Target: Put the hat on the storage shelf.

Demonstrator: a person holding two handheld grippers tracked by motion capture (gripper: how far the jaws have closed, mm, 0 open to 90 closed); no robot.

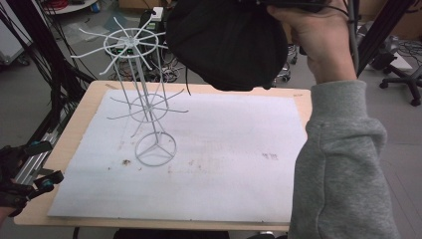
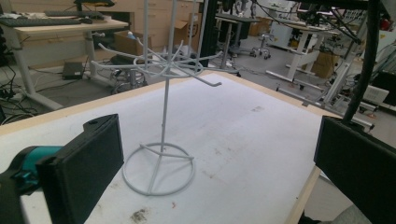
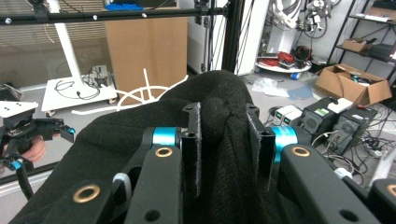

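Your right tongs [image 3: 224,140] are clamped on a soft black knitted cloth, a hat or beanie by its look [image 1: 226,42]. In the right gripper view the 2 black jaws pinch a bunched fold of the fabric between them, and the rest of the cloth drapes down over the tongs' body. In the high view your right hand [image 1: 318,35] holds the tongs high at the top edge, and the black cloth hangs from them in the air above the far edge of the surface [image 1: 64,149], touching nothing below it. Your grey sleeve [image 1: 343,164] runs up the right side of that view.

The white wire display stand with a round ring base and 2 tiers of radiating hook arms [image 1: 149,119] stands upright on the white sheet [image 1: 224,149] that covers the light wooden surface, left of its middle. The black cloth hangs just to the right of the stand's upper tier of hooks, near them but apart from them.

Your left tongs [image 1: 37,172] rest low at the near left corner of the surface. Their jaws stand wide apart with nothing between them; in the left gripper view they frame the stand's ring base [image 2: 159,170], well short of it.
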